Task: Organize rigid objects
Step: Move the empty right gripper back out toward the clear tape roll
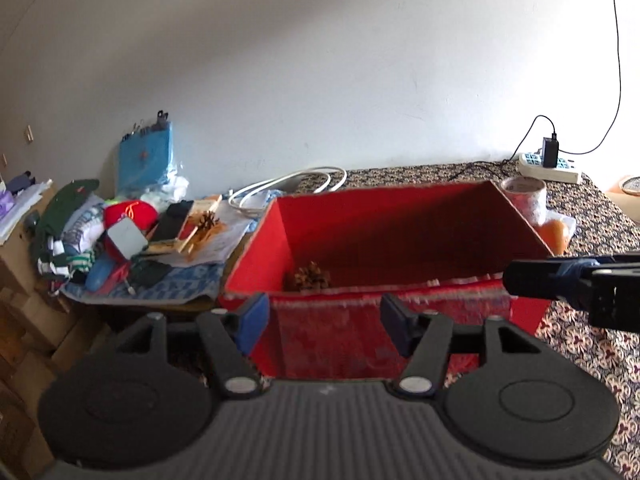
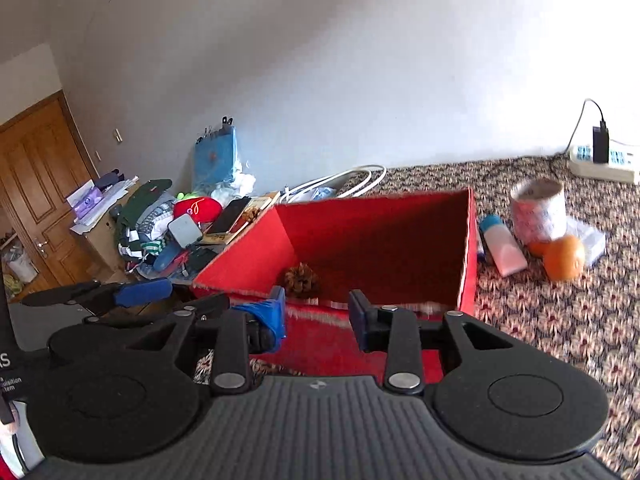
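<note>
An open red box stands on the patterned tablecloth, with a pine cone in its near left corner. My left gripper is open and empty, just short of the box's near wall. My right gripper is open and empty at the same wall, to the right of the left one; it also shows at the right edge of the left wrist view. Right of the box lie an orange, a white bottle with a blue cap and a patterned cup.
A cluttered pile left of the box holds a second pine cone, a phone, a red plush, clothes and a blue bag. A white cable and a power strip lie by the wall. A wooden door stands far left.
</note>
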The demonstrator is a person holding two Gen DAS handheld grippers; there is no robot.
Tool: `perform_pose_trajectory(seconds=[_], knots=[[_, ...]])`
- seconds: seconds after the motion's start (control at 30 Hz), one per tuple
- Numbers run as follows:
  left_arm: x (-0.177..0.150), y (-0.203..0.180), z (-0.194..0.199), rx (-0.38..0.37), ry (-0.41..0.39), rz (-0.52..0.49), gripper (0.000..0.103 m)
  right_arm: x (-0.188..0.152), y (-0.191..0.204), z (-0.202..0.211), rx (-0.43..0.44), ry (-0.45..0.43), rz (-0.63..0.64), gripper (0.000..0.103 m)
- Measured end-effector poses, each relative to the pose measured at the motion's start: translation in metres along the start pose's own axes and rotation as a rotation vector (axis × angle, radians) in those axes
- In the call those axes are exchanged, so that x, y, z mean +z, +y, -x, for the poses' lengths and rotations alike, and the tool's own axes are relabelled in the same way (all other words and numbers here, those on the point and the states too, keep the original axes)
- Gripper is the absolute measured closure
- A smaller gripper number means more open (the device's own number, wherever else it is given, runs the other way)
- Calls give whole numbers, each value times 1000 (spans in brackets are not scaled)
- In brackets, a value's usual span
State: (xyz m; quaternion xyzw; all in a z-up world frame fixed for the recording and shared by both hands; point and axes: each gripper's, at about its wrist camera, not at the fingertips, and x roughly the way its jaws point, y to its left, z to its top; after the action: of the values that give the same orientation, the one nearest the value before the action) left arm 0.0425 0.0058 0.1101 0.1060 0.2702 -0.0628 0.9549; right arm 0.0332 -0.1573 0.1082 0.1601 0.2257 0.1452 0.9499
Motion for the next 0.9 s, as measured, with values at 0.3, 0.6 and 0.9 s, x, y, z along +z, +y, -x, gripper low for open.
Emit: perform_pose_trajectory(seconds=[0.3, 0.6, 0.9], knots=[[-35, -20, -4, 1, 42, -6, 41, -46, -11, 11, -39, 28, -85, 85], [-62, -27, -15, -48, 105, 24, 41, -77, -24, 12, -80, 47, -144, 84], [-90, -22, -20, -142, 114, 15, 41, -94, -39, 8, -70, 80, -196, 84]])
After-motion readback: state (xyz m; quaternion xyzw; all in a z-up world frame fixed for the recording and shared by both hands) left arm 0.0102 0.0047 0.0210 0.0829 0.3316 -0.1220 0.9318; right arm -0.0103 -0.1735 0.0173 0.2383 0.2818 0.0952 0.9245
